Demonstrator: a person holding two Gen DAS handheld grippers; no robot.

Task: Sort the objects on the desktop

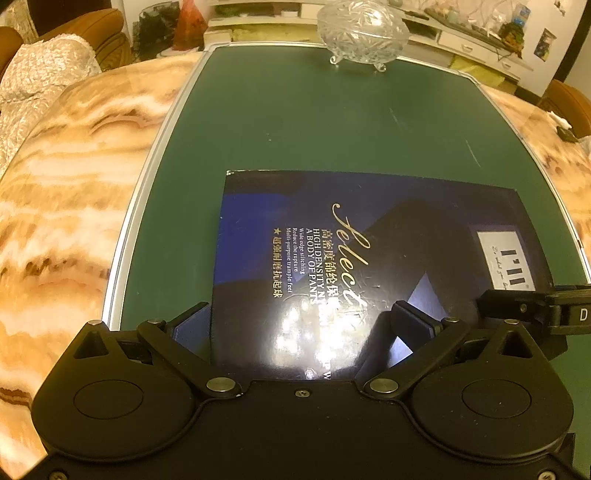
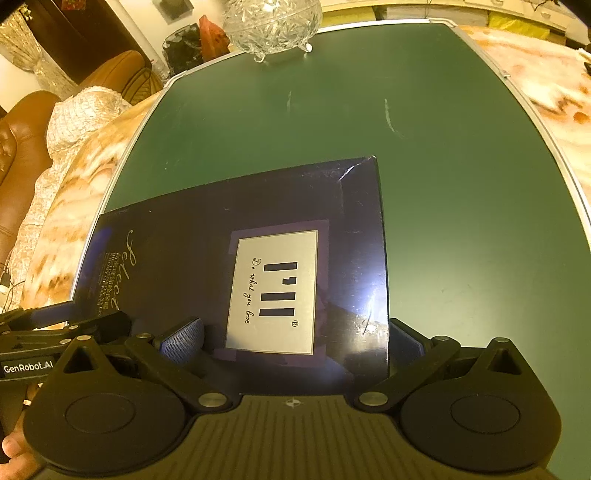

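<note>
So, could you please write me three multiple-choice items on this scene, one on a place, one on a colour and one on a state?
1. Where does the glass bowl stand?
A. at the far end of the mat
B. on top of the box
C. on the sofa

2. What colour is the mat under the box?
A. red
B. dark green
C. white

3. How do the jaws of the left gripper stand?
A. shut tight on the bowl
B. spread apart at the near edge of the box
C. out of sight

Answers:
1 A, the bowl sits on the mat's far end, well apart from the box.
2 B, green shows all around the box.
3 B, one finger shows at each side, with the box's glossy lid between them.
</note>
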